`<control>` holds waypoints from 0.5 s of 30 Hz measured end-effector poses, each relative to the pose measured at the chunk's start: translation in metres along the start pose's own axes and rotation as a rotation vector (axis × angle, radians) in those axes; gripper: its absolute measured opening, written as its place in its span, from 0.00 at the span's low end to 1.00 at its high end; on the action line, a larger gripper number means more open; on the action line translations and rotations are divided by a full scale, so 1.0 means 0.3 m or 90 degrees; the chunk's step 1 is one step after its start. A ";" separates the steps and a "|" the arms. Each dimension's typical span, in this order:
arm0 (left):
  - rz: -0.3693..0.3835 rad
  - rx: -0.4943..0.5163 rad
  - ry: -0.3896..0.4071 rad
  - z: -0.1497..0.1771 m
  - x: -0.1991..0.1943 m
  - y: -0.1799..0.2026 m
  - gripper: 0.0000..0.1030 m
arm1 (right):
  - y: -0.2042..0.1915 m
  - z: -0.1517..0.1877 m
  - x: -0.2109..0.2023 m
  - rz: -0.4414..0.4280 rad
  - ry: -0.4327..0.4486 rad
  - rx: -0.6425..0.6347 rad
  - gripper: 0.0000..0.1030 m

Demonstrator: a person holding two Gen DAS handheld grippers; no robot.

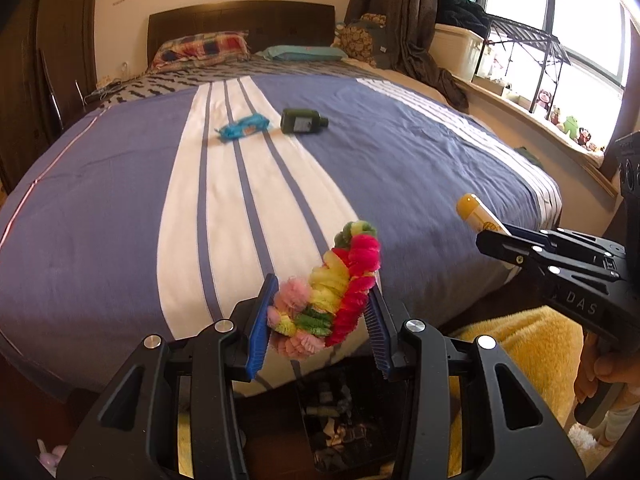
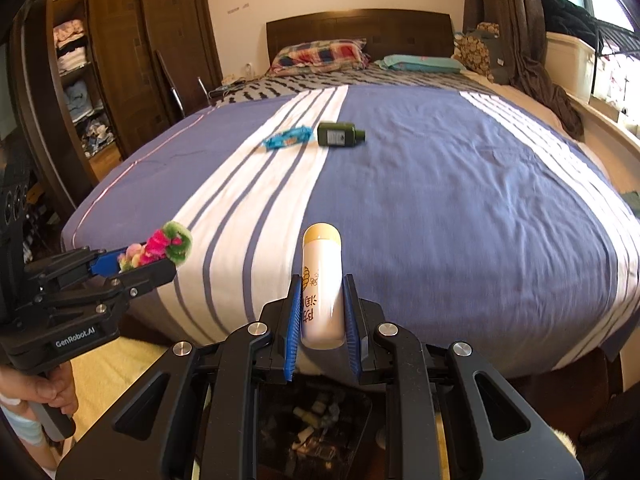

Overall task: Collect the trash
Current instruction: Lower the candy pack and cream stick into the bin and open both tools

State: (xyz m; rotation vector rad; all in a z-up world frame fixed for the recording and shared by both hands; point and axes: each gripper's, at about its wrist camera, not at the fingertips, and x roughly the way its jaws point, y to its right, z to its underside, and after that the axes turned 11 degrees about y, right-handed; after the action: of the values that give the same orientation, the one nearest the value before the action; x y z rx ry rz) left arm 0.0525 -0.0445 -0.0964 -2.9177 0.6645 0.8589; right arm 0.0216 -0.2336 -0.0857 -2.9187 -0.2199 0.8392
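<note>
My left gripper [image 1: 320, 292] is shut on a fluffy pink, yellow and green pompom bundle [image 1: 332, 292], held over the foot of the bed; it also shows in the right wrist view [image 2: 160, 250]. My right gripper [image 2: 322, 288] is shut on a white tube with a yellow cap [image 2: 322, 284], seen from the left wrist view too [image 1: 478, 212]. A blue snack wrapper [image 1: 244, 127] [image 2: 288, 138] and a dark green bottle [image 1: 302, 121] [image 2: 340, 134] lie mid-bed. A black bin holding trash [image 1: 352, 412] [image 2: 316, 424] stands on the floor below both grippers.
The bed [image 1: 400, 152] has a blue and white striped cover, with pillows [image 1: 200, 50] by the headboard. A yellow rug [image 1: 520, 352] lies beside the bin. A wardrobe [image 2: 100, 80] stands left, and a window sill with toys [image 1: 568, 120] and a drying rack stand right.
</note>
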 end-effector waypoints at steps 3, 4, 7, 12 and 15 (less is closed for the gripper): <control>0.004 0.000 -0.023 0.068 0.000 0.005 0.39 | 0.001 0.050 0.005 0.001 -0.021 -0.001 0.20; 0.005 0.001 -0.030 0.083 0.003 0.007 0.39 | 0.000 0.069 0.004 0.000 -0.029 -0.003 0.20; 0.010 0.002 -0.057 0.144 0.021 0.011 0.39 | 0.004 0.121 0.019 0.000 -0.055 -0.006 0.20; 0.019 -0.004 -0.104 0.244 0.069 0.017 0.39 | 0.014 0.213 0.056 -0.001 -0.104 -0.001 0.20; 0.025 -0.002 -0.138 0.308 0.110 0.027 0.39 | 0.014 0.270 0.087 -0.003 -0.135 0.003 0.20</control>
State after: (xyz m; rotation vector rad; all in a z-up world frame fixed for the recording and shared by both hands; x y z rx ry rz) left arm 0.0270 -0.0514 -0.1913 -2.7659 0.7045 1.1601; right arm 0.0006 -0.2291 -0.1681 -2.8212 -0.2399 1.1472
